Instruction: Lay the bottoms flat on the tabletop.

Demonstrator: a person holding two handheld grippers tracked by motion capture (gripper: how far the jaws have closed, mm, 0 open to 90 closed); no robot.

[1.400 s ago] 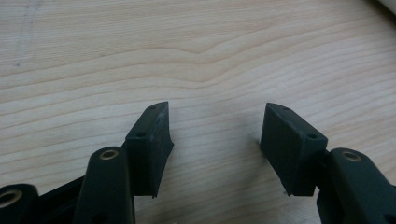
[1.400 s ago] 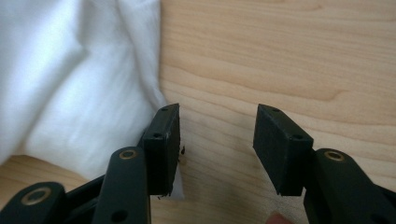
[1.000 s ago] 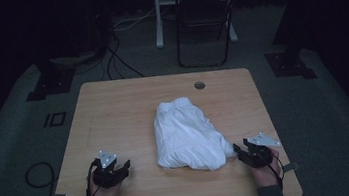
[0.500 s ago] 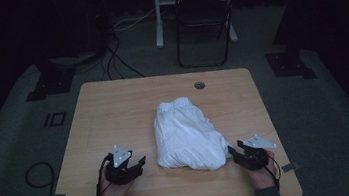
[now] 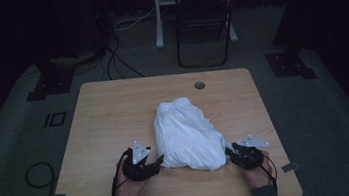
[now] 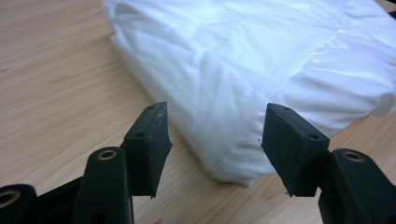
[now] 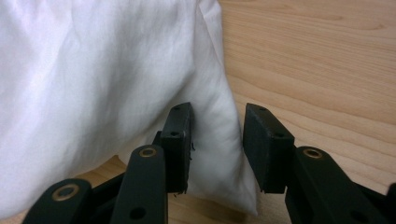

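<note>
We have the white garment (image 5: 187, 139) bunched at the table's (image 5: 114, 115) near middle. Our left gripper (image 6: 215, 135) stands spread at its near-left corner, while the right gripper (image 7: 217, 140) has been closing around the near-right corner, not yet clamped, probably to lift both.

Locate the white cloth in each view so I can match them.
High view: white cloth lies at table centre, toward the near edge, between the two grippers.
Left gripper view: cloth fills the upper right, its corner ahead of the open jaws.
Right gripper view: cloth covers the left and centre, one corner between the jaws.
Shared landmark: the wooden table.
</note>
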